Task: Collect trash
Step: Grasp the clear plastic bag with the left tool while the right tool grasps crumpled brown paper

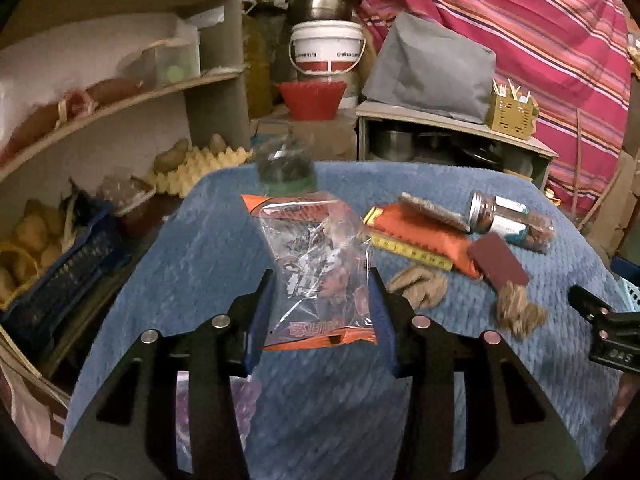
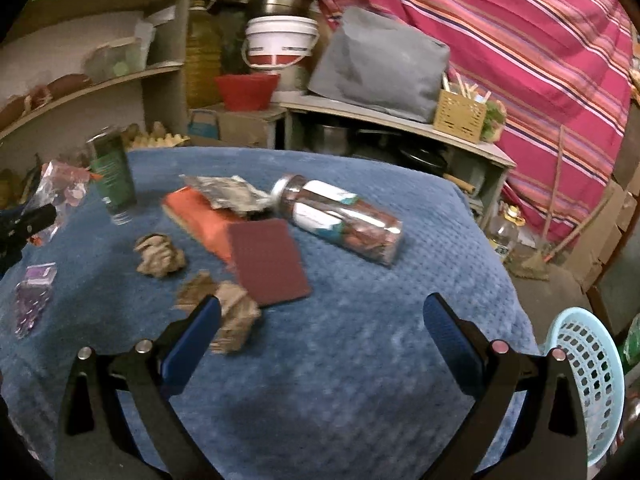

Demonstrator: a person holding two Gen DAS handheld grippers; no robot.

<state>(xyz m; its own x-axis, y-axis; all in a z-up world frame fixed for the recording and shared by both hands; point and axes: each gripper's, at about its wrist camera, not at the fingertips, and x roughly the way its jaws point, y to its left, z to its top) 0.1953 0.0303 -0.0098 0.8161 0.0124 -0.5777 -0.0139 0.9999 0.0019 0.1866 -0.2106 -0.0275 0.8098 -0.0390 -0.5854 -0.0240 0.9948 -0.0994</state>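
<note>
Red print on the plastic wrapper (image 1: 316,276) is too blurred to read. The left tongs (image 1: 322,292) clench it above the blue cloth (image 1: 192,248). The right tongs (image 2: 320,320) gape, a crumpled paper ball (image 2: 236,320) beside one finger.

Clear wrapper (image 1: 316,276): print unreadable, lower edge hidden behind jaws | green bottle (image 1: 286,168): blurred | light-blue basket (image 2: 592,384): cut off by frame edge | shelf (image 1: 80,92) contents: blurred, unidentifiable

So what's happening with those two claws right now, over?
Left claw closed on clear plastic wrapper. Right claw open, empty, near crumpled paper ball. Basket at right, path clear.
</note>
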